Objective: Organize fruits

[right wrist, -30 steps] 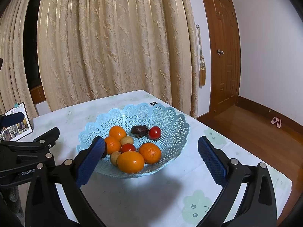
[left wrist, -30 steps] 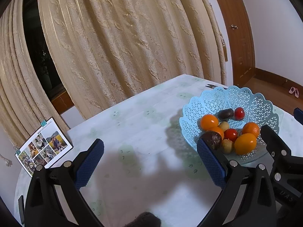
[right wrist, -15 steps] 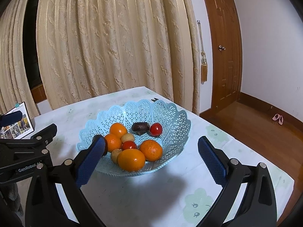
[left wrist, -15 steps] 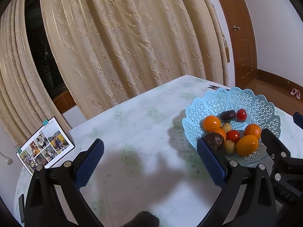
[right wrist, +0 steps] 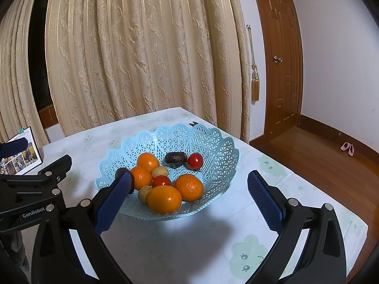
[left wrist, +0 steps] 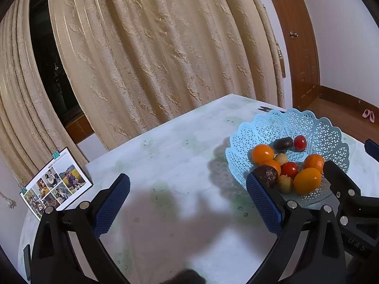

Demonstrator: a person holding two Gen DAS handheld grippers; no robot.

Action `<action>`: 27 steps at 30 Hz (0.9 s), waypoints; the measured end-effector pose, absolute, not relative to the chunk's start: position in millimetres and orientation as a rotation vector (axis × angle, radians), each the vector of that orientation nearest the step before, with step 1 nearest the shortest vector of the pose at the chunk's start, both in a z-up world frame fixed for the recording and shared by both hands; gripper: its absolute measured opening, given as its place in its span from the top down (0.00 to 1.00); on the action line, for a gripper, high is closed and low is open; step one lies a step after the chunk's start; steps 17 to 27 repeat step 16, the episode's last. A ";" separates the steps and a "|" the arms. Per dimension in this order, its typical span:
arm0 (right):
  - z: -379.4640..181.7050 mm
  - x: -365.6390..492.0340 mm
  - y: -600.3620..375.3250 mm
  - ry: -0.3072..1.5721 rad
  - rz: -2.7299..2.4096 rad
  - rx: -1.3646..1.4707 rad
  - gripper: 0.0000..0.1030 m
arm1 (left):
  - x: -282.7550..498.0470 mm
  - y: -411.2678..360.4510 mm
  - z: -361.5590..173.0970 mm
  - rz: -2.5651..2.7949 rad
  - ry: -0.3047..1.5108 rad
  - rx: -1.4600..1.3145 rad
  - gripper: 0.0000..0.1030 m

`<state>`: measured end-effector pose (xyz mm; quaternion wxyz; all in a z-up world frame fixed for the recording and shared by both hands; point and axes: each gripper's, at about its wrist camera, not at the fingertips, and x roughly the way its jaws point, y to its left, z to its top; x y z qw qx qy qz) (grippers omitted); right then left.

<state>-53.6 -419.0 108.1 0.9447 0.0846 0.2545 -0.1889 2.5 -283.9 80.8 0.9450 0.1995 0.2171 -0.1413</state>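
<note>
Hovering wide apart and empty, left claw (left wrist: 188, 203) and right claw (right wrist: 189, 200) flank the fruit basket (right wrist: 213, 142)

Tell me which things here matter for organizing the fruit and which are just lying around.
Part of the job: blue lattice basket, oranges, red tomatoes, small tan fruits, dark fruit, left gripper and right gripper, both open.

Just lying about: photo calendar, curtain, pink slippers.
</note>
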 end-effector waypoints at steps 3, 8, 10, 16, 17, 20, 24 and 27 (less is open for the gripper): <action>106.9 -53.2 -419.3 0.523 -0.386 0.177 0.03 | -3.7 -285.5 81.4 -0.286 0.402 0.422 0.05; 102.5 -51.2 -423.2 0.541 -0.385 0.195 0.03 | -4.5 -284.0 83.2 -0.289 0.408 0.424 0.05; 101.8 -51.2 -424.3 0.544 -0.386 0.201 0.03 | -4.0 -280.4 82.2 -0.283 0.426 0.418 0.05; 103.1 -51.5 -422.8 0.542 -0.396 0.185 0.03 | 3.1 -251.4 71.7 -0.274 0.538 0.375 0.05; 103.1 -51.5 -422.8 0.542 -0.396 0.185 0.03 | 3.1 -251.4 71.7 -0.274 0.538 0.375 0.05; 103.1 -51.5 -422.8 0.542 -0.396 0.185 0.03 | 3.1 -251.4 71.7 -0.274 0.538 0.375 0.05; 103.1 -51.5 -422.8 0.542 -0.396 0.185 0.03 | 3.1 -251.4 71.7 -0.274 0.538 0.375 0.05; 103.1 -51.5 -422.8 0.542 -0.396 0.185 0.03 | 3.1 -251.4 71.7 -0.274 0.538 0.375 0.05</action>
